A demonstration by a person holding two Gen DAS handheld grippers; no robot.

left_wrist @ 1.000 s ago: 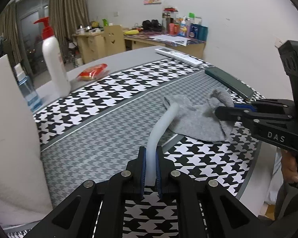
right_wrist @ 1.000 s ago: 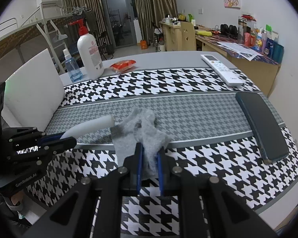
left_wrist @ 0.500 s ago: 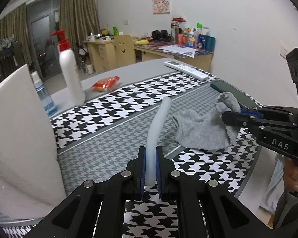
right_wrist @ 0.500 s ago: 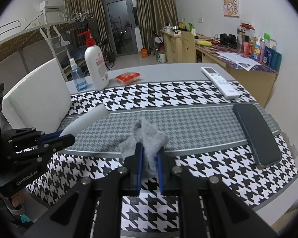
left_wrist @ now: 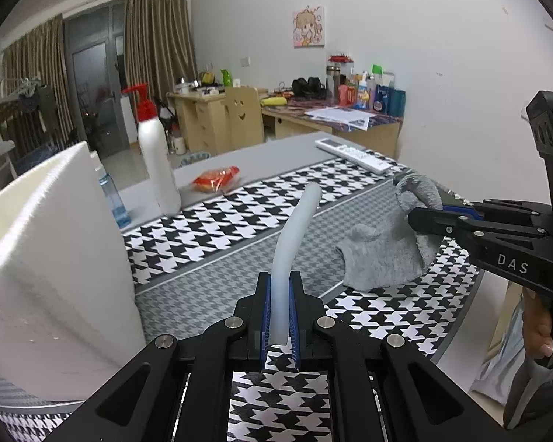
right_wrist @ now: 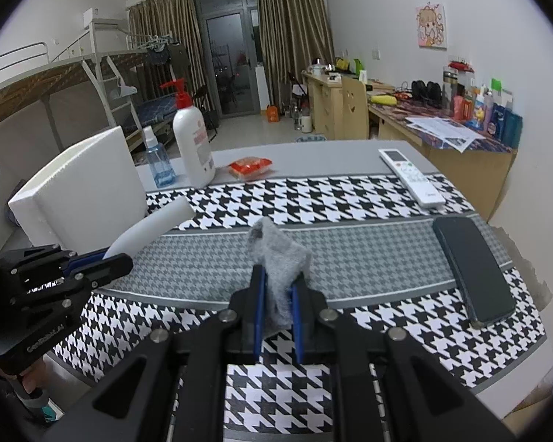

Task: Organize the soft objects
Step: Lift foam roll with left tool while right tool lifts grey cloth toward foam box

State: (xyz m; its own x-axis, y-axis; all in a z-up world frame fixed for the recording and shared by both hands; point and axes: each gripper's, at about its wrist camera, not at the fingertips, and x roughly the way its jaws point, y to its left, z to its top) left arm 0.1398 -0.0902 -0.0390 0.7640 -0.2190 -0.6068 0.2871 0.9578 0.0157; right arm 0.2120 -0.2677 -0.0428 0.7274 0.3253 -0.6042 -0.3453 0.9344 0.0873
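- Left claw (left_wrist: 279,307) is pinched tight on the near end of a white flexible tube (left_wrist: 296,228); the tube runs straight out along my fingers, then curves up and away to the right, its free end in the air above the worktop (left_wrist: 210,287).
- Right claw (right_wrist: 276,307) is clamped on a bunched fold of a grey sock (right_wrist: 276,254); the cloth stands up out of the jaws in a peak, and in the left view the rest of it hangs down from the claw, its lowest edge at or near the houndstooth cloth.
- Neither thing is set down; both are carried over the near edge of the worktop, the tube on my left and the sock on my right, near each other but apart.
- A white foam block (right_wrist: 81,191) stands upright at the left edge of the worktop, just beside my left claw and nearer to it than to the right one.
- The tube's long axis points toward the far right corner, so I judge it must be swung, not merely lowered, to lie along the grey middle band.
- Farther off on the worktop lie a dark phone (right_wrist: 472,269) and a white remote control (right_wrist: 411,176) on the right, with a pump bottle (right_wrist: 193,147), a small spray bottle (right_wrist: 158,162) and a red snack packet (right_wrist: 250,166) at the back.
- I cannot tell from here where the soft things are meant to end up.
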